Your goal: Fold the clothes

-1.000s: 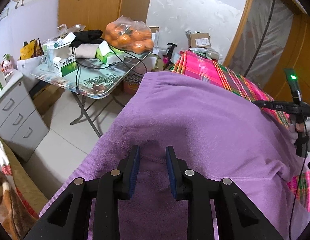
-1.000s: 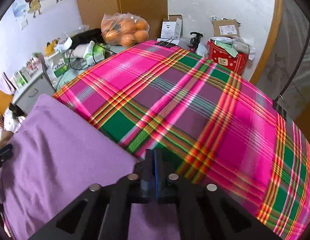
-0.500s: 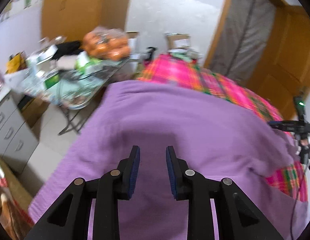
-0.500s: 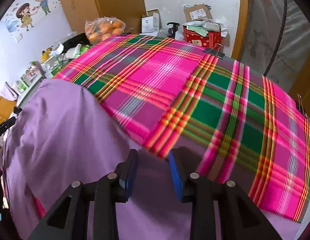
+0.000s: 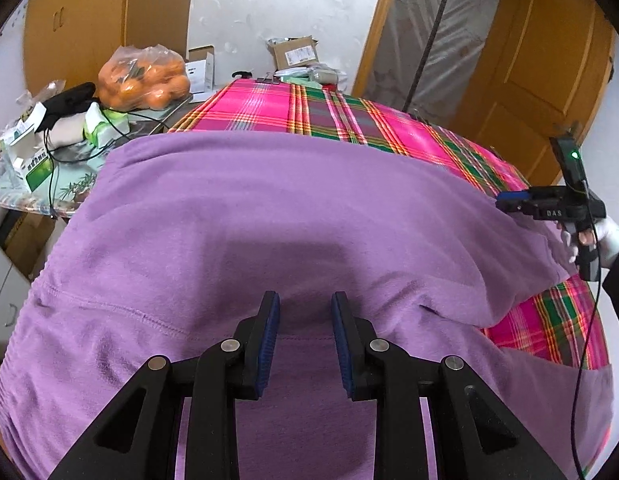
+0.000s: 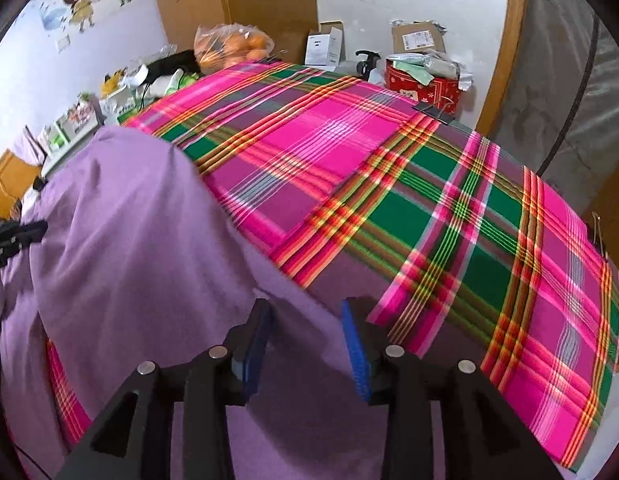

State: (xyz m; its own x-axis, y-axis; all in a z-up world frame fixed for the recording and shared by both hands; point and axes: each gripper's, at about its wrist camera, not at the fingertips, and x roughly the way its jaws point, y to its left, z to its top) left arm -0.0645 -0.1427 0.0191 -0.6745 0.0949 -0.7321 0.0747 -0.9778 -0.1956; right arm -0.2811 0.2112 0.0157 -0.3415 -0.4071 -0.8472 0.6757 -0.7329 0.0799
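Now, side desk: at far left, bag of oranges [image 5: 143,78] on it.
Left tool [image 5: 304,338]: released, jaws apart over the purple garment [image 5: 269,208].
Purple garment: folded over, spread across the plaid cloth [image 6: 409,184] covering the desk.
Right tool [image 6: 307,344]: released, jaws apart above the garment's right edge.

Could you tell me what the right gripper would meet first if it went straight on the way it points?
Most likely the purple garment, whose edge lies between the open right gripper; depth is unclear.
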